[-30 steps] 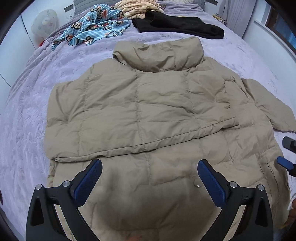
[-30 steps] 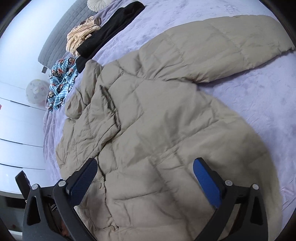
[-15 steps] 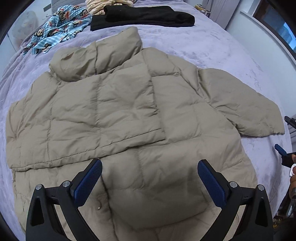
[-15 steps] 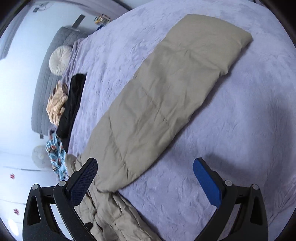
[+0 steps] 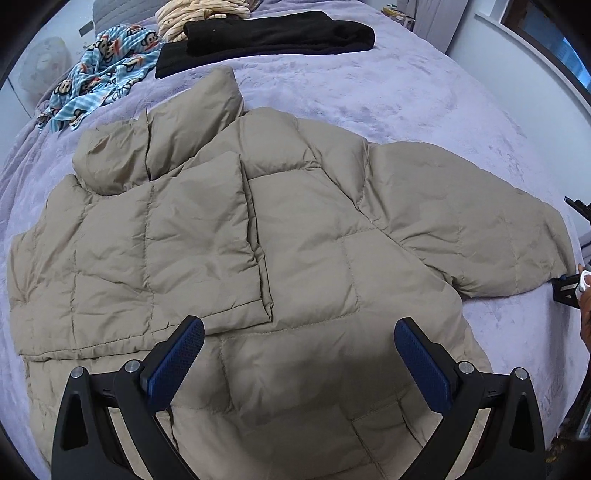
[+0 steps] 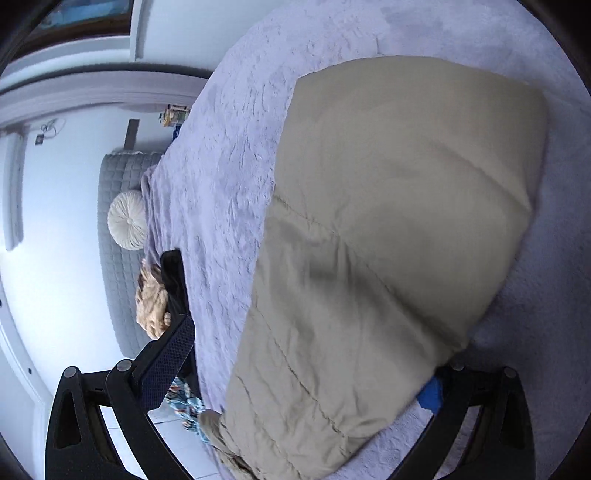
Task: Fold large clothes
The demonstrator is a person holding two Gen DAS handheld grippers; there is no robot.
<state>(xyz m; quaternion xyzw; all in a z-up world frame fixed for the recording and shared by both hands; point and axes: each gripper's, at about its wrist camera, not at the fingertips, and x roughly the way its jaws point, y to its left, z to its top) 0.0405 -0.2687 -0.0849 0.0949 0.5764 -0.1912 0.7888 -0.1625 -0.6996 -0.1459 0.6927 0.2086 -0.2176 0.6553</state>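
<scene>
A khaki puffer jacket [image 5: 303, 258] lies flat on the lilac bed cover [image 5: 406, 92], collar toward the far side. One sleeve is folded across its chest. The other sleeve [image 5: 461, 229] stretches out to the right. My left gripper [image 5: 299, 354] hovers open above the jacket's lower part, holding nothing. At the far right edge of the left wrist view, my right gripper [image 5: 567, 290] sits by the sleeve's cuff. In the right wrist view the sleeve [image 6: 388, 221] fills the gap of the open right gripper [image 6: 299, 373] and covers most of its right finger.
Beyond the collar lie a folded black garment [image 5: 273, 35], a blue monkey-print cloth [image 5: 103, 74] and a cream knit [image 5: 195, 14]. A round cushion [image 6: 127, 219] leans on the grey headboard [image 6: 118, 266]. A hand [image 5: 583, 314] shows at the bed's right edge.
The left gripper's view has swung right across the jacket. The right gripper has travelled out along the extended sleeve to its cuff end, and the sleeve now lies between its fingers.
</scene>
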